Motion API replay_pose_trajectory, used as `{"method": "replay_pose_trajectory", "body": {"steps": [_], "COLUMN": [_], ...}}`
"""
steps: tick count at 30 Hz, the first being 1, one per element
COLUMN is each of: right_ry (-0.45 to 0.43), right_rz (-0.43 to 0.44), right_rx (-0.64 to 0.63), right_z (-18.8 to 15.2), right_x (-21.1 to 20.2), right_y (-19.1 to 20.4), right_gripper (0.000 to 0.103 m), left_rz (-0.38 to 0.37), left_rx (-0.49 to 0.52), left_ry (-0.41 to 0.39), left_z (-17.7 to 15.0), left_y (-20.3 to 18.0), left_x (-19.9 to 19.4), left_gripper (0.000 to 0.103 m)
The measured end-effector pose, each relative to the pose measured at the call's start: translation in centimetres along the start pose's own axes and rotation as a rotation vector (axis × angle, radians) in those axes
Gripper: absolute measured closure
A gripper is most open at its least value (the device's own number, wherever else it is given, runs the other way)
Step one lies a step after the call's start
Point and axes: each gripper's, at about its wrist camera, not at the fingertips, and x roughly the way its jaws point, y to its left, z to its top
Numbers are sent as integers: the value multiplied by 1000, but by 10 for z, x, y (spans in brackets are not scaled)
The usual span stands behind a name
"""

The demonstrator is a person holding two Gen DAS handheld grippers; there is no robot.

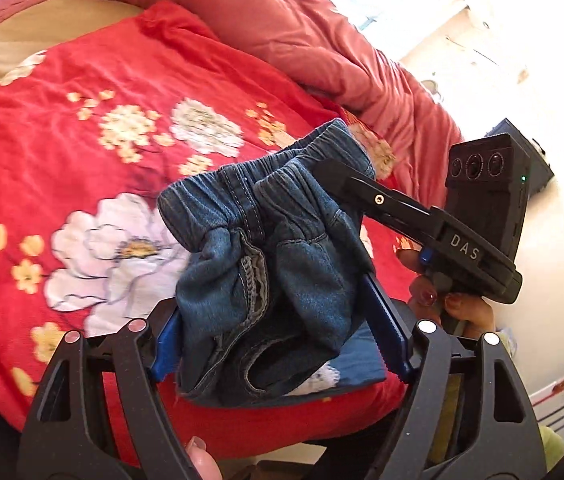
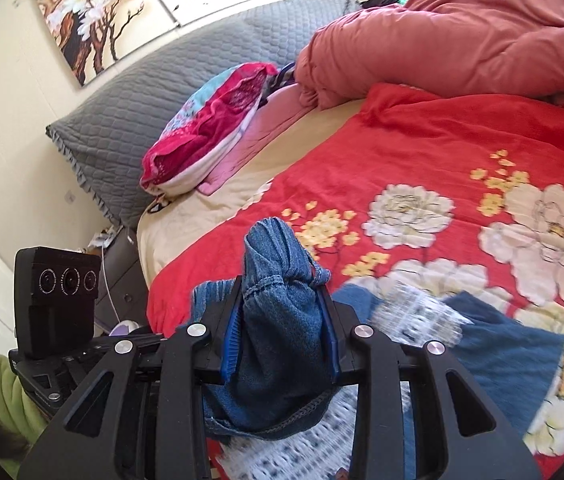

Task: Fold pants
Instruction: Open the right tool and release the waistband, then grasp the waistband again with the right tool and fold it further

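1. Clearly we are mid-carry: the denim pants (image 1: 266,248) hang bunched in the air over the red floral bedspread (image 1: 82,128), not yet laid flat.
2. Our left tongs (image 1: 282,344) stand wide, with a thick wad of denim near the seams between the blue pads; whether they truly pinch it or only cradle it, we cannot tell for sure, though the cloth looks gripped.
3. Our right tongs (image 2: 280,332) are narrow and clamped on a gathered fold of the elastic waistband, which pokes up past the fingertips (image 2: 229,328).
4. Below the pants lies a blue cloth with a white patterned part (image 2: 502,344), resting on the bedspread.
5. We judge the fold has hardly begun: the garment is still a lump.
6. Next we need to draw the two grips apart to stretch the waistband, then lower the pants onto a bare stretch of bedspread, clear of the pink duvet (image 2: 462,32), so the legs drop straight.
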Motion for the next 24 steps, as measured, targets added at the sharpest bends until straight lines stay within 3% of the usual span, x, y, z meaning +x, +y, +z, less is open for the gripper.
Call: {"method": "replay_pose_trajectory", "body": {"steps": [6, 12, 15, 18, 21, 24], "right_ry": [-45, -105, -131, -139, -140, -118], "right_rz": [-10, -78, -112, -155, -187, -216], "right_rx": [35, 92, 146, 163, 167, 124], "right_z": [-14, -31, -43, -55, -61, -61], "right_x": [-27, -53, -68, -81, -88, -82], "right_y": [-18, -41, -56, -60, -55, -42], "right_gripper": [70, 43, 38, 34, 29, 27], "left_rz": [-24, -108, -188, -229, -132, 90], "left_rx": [45, 119, 176, 227, 255, 265], "left_ry": [28, 73, 102, 71, 12, -33], "left_z": [-5, -18, -26, -29, -22, -11], "left_y": [-24, -42, -52, -55, -49, -36], "left_x": [19, 30, 29, 15, 4, 5], "left_gripper": [34, 34, 34, 34, 34, 34]}}
